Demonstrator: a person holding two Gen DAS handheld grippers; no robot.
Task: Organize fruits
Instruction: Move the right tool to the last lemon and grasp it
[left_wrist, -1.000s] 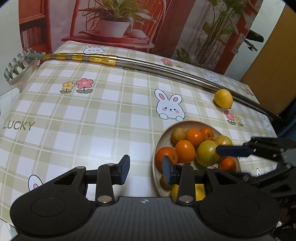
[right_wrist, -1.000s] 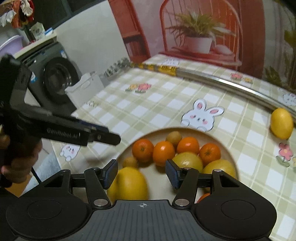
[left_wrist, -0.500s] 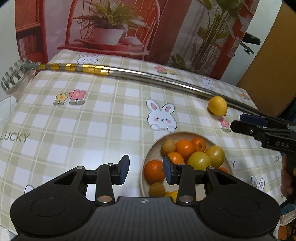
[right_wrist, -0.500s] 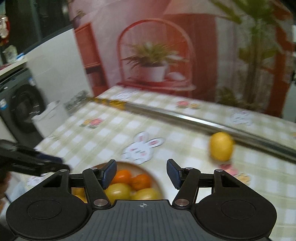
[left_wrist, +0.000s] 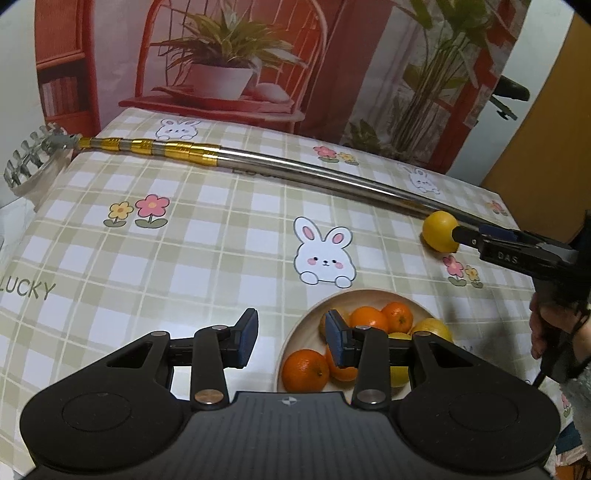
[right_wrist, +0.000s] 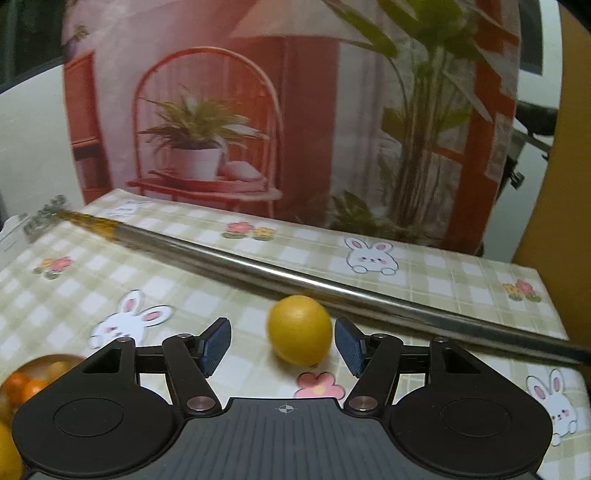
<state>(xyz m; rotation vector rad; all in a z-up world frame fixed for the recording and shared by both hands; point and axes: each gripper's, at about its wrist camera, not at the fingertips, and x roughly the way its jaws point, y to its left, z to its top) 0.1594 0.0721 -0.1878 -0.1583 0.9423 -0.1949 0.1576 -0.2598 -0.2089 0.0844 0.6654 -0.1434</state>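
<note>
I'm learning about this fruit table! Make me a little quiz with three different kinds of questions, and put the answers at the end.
1. True or false: the lemon near the metal pole is already in the bowl.
2. Which is right about the right gripper?
A. It squeezes an orange.
B. Its fingers are opening, with the lemon lined up between them but not touched.
C. It is inside the bowl.
3. Fill in: the left gripper holds ____ between its fingers.

Key
1. False: it lies on the checked tablecloth, outside the bowl.
2. B
3. nothing
</note>
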